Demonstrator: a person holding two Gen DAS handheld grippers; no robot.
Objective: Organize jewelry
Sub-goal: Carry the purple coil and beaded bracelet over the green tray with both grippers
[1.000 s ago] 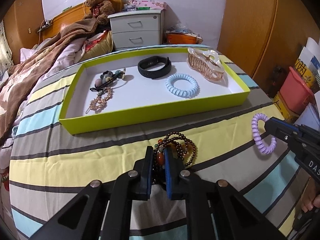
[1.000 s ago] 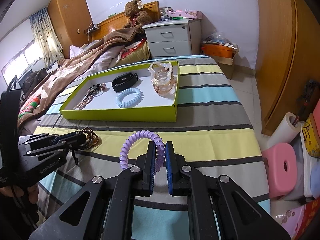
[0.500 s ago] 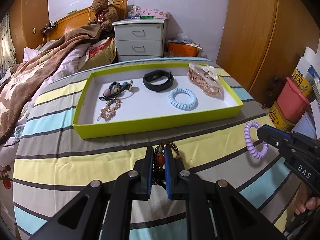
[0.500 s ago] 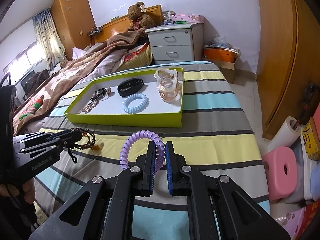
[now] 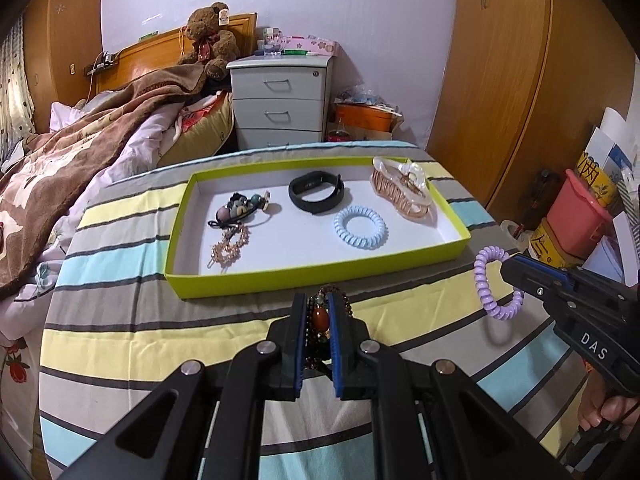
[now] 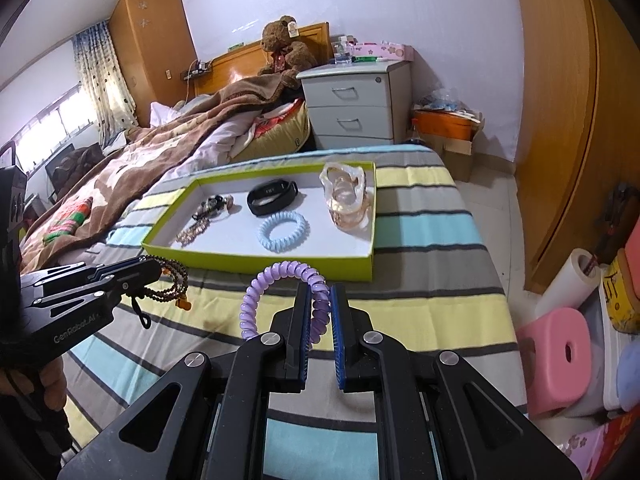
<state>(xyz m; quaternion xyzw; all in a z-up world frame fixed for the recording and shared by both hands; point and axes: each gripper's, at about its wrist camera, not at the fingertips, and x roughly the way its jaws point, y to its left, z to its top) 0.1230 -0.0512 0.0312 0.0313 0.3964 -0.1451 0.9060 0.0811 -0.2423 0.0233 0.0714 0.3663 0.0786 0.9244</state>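
My left gripper (image 5: 318, 300) is shut on a brown bead bracelet (image 5: 320, 316) with an orange bead, held above the striped bedspread; the same gripper (image 6: 154, 266) and beads (image 6: 174, 284) show at the left of the right wrist view. My right gripper (image 6: 320, 290) is shut on a purple spiral hair tie (image 6: 276, 280), which also shows lifted at the right (image 5: 494, 280). Beyond both lies the lime-green tray (image 5: 316, 274) (image 6: 256, 258) holding a black band (image 5: 316, 192), a light blue spiral tie (image 5: 360, 227), a clear claw clip (image 5: 402, 190), a charm hair tie (image 5: 238, 210) and a gold clip (image 5: 230, 248).
The tray sits on a striped bedspread (image 5: 160, 340). A brown blanket (image 5: 80, 160) covers the bed to the left. A grey bedside drawer unit (image 5: 280, 104) stands behind. A pink stool (image 6: 560, 356) and boxes sit on the floor at right.
Both grippers have risen with their items; the bracelet and the purple tie now hang clear of the bedspread, and the tray appears farther below.
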